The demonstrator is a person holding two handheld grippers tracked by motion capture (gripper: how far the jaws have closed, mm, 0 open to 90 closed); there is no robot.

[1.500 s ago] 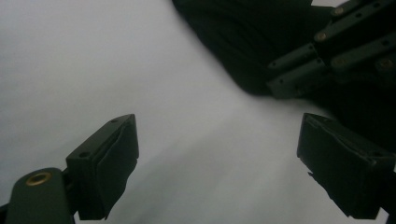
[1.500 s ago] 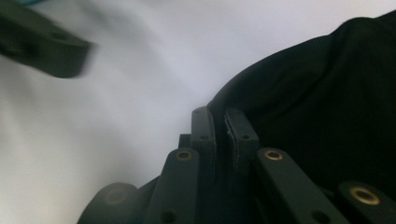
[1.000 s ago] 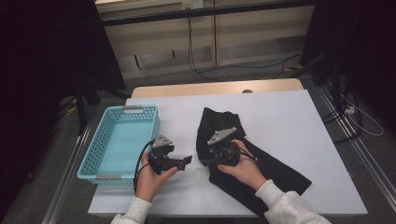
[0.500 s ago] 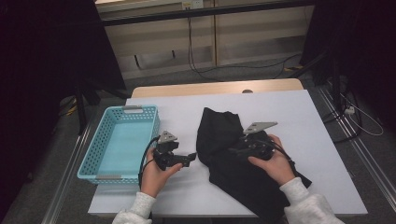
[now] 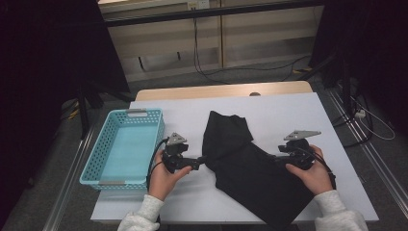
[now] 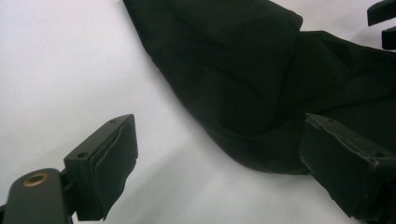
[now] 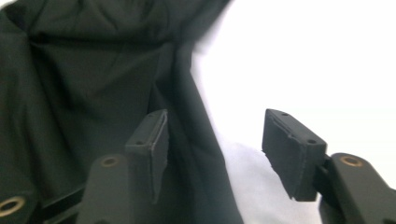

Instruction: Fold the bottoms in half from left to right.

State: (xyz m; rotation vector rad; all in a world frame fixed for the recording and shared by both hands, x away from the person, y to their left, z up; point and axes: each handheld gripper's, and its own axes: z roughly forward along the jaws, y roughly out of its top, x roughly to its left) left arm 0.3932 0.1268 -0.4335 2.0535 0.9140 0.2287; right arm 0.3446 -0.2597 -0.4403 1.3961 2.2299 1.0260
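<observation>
2 grippers at a black cloth on the white table

The black cloth (image 5: 250, 168) lies near the middle, right of the blue basket (image 5: 122, 147); the left gripper (image 5: 198, 162) gapes wide at its left edge, gripping nothing; the right gripper (image 5: 275, 158) sits half open over its right edge, jaws just closing, pinching nothing.

Counter (image 5: 288, 103): bare across the upper frame and lower left. Obstacles: blue basket (image 5: 122, 147) at left edge; black cloth (image 5: 250, 168) spread centre to lower right.
</observation>
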